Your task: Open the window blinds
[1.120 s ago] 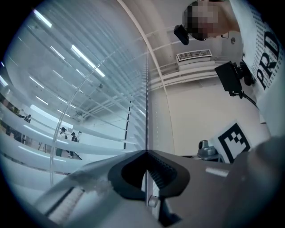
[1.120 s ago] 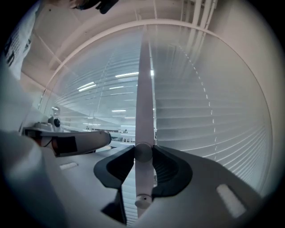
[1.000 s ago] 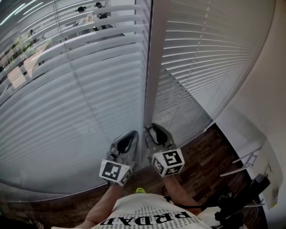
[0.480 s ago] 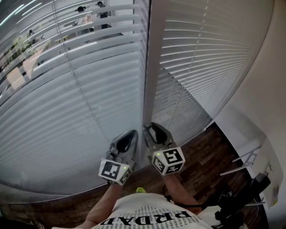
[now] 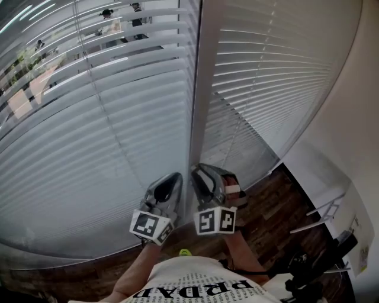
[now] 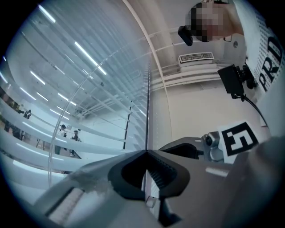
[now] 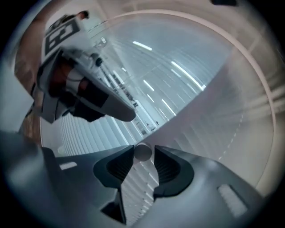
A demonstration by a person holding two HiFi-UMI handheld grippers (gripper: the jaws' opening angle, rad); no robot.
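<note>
Right tool (image 5: 207,175) opening round wand (image 7: 142,152), shirt (image 6: 270,58) "PRD"

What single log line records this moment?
left gripper: jaws together | right gripper: jaws just opening, tilt wand end between them | blinds: lowered

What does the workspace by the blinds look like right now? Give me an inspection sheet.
Surface: dark wood floor below the window.
Job's things: left blind, upper slats showing gaps; right blind, slats look closed; tilt wand.
Clutter: white rack and dark stand at the right.
Grippers: left hand-held gripper jaws together; right hand-held gripper jaws have just been opening, tilt wand between them.
Cables: black cable on the person's chest.
Surroundings: white window post, wall, people beyond the glass.
</note>
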